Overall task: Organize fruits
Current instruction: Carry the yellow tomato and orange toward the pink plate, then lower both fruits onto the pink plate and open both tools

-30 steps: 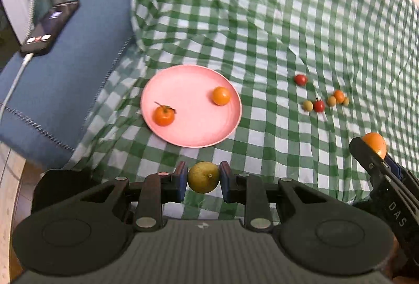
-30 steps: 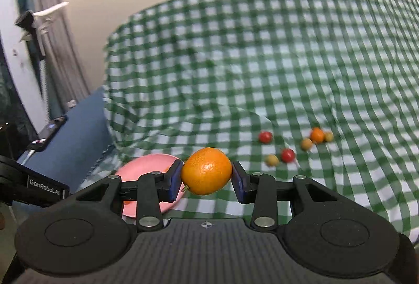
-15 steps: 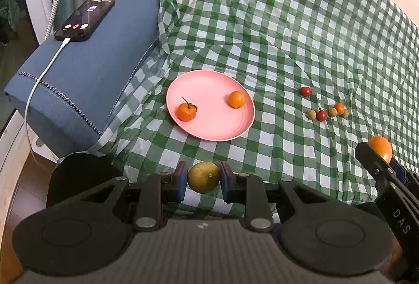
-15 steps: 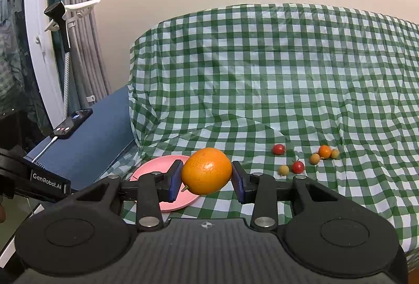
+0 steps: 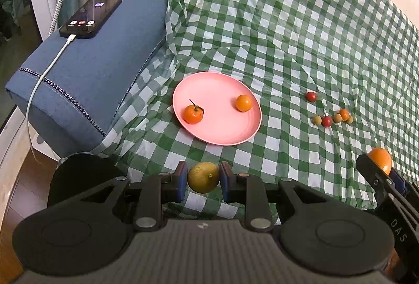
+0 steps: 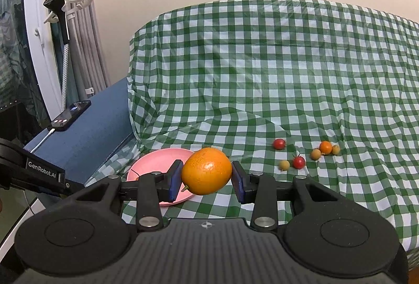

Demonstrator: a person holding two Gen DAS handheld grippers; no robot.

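The left tongs [image 5: 203,178] squeeze a yellow-green fruit [image 5: 203,177]. The right tongs [image 6: 207,175] squeeze a big orange [image 6: 207,171]. The pink plate [image 5: 222,132] lies just ahead of the left tongs, with two small oranges [image 5: 193,113] on it.

I see a green-and-white checked cloth [image 5: 288,22] under a pink plate [image 5: 222,132]. On the plate sit two orange fruits [image 5: 193,114]. Right of the plate, red, yellow and orange small fruits [image 5: 330,116]. Left of the plate, a blue cushion [image 5: 91,69].
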